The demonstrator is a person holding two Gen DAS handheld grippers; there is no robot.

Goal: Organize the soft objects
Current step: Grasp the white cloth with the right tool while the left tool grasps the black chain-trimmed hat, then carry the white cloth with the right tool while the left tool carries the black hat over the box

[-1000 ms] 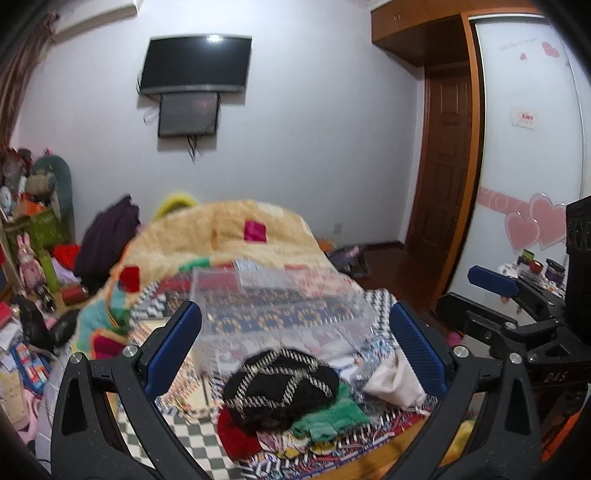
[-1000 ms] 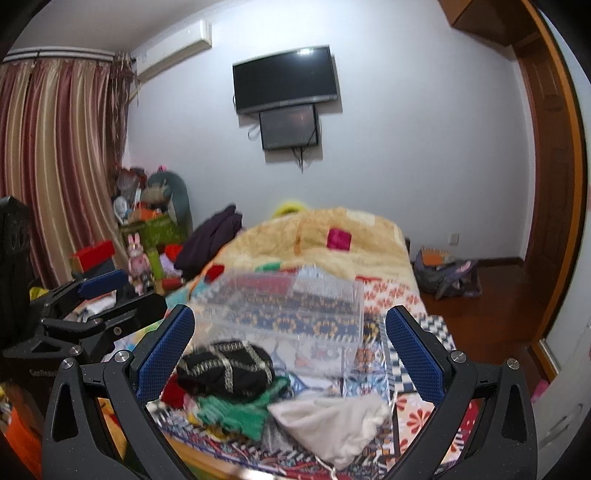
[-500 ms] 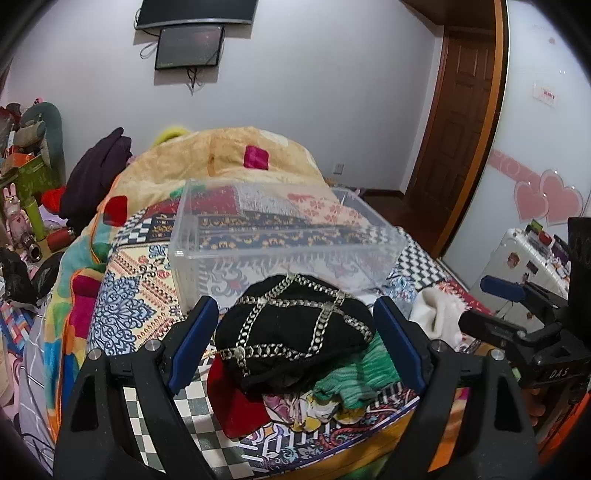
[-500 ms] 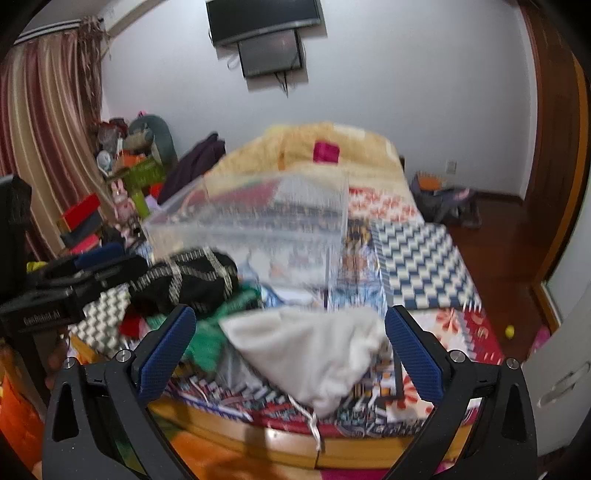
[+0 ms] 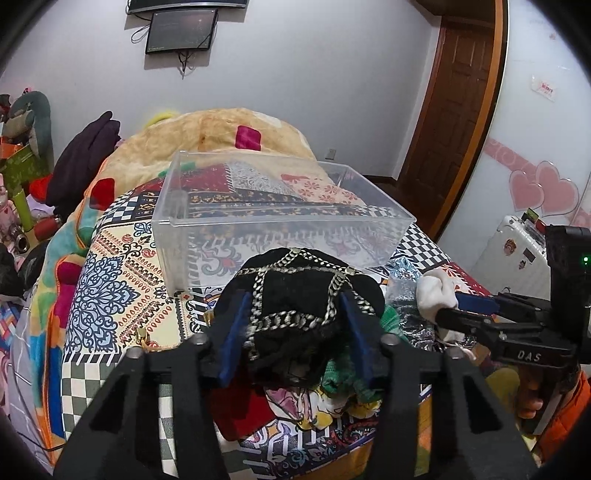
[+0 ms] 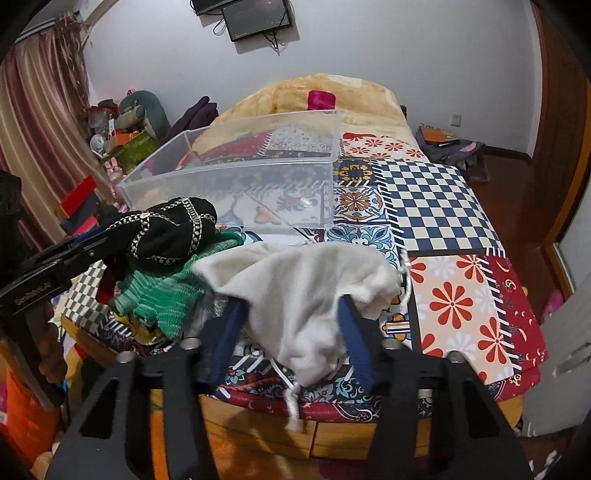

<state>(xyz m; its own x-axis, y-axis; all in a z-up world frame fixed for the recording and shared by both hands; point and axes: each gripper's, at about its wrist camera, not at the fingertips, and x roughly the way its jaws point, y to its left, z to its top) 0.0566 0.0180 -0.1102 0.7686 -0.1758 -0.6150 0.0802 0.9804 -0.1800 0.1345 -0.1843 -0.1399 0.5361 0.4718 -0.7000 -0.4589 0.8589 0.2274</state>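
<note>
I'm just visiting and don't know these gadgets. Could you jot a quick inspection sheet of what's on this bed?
Surface: patchwork bedspread.
Job's things: black chain-patterned item atop green knit; white drawstring pouch; clear plastic box, nothing seen inside.
Clutter: toys and boxes by the curtain.
Grippers: left gripper closed around black item; right gripper closed around pouch.
Cables: wires under the wall screen.
Surroundings: wooden door.
</note>
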